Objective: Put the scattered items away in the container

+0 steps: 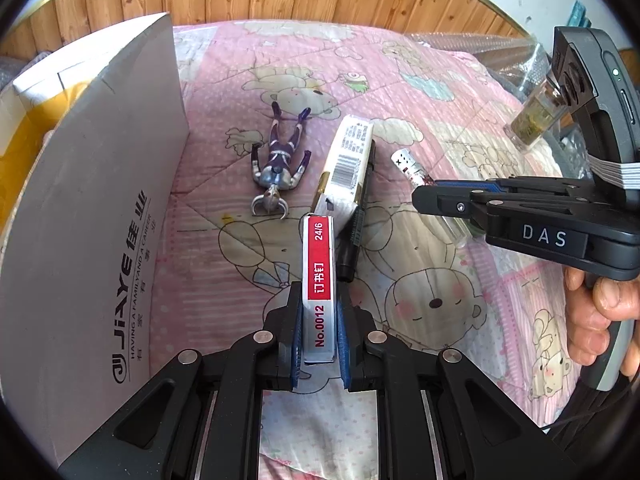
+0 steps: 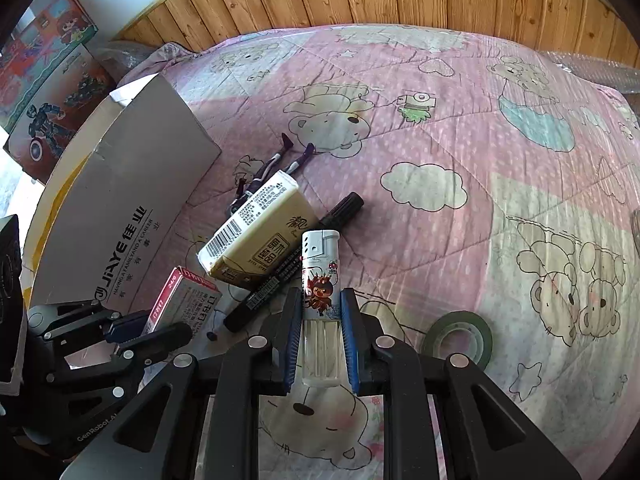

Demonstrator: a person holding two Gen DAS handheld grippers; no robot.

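Left gripper (image 1: pixel 319 334): clamped on the staple box (image 1: pixel 319 280), blue pads flat against its two long sides; box juts forward out of the jaws, far end resting by the carton.
Right gripper (image 2: pixel 320 338): clamped on the lighter (image 2: pixel 320 300) at its clear lower body; white cap pointing forward, beyond the fingertips.
Grip reasoning: narrow sides taken in both cases, probably so the pads bear squarely and neither piece twists.
Cardboard box (image 1: pixel 100 208): left of the left jaws, wall standing upright, opening only partly in view; judged the container for the task.
Still loose ahead of the left jaws: toy figure (image 1: pixel 280 160) lying flat, face up; carton (image 1: pixel 348 168) lying across the marker (image 1: pixel 354 240), just beyond the staple box.
Tape roll (image 2: pixel 458 338): flat on the quilt (image 2: pixel 440 140), just right of the right jaws.
Small bottle (image 1: pixel 536 120): beyond the right gripper in the left view, standing on the quilt's far edge.
Stage, judged: both pieces gripped, neither yet in the cardboard box; five loose pieces left.
Risk, judged: lifting the staple box could nudge the carton.
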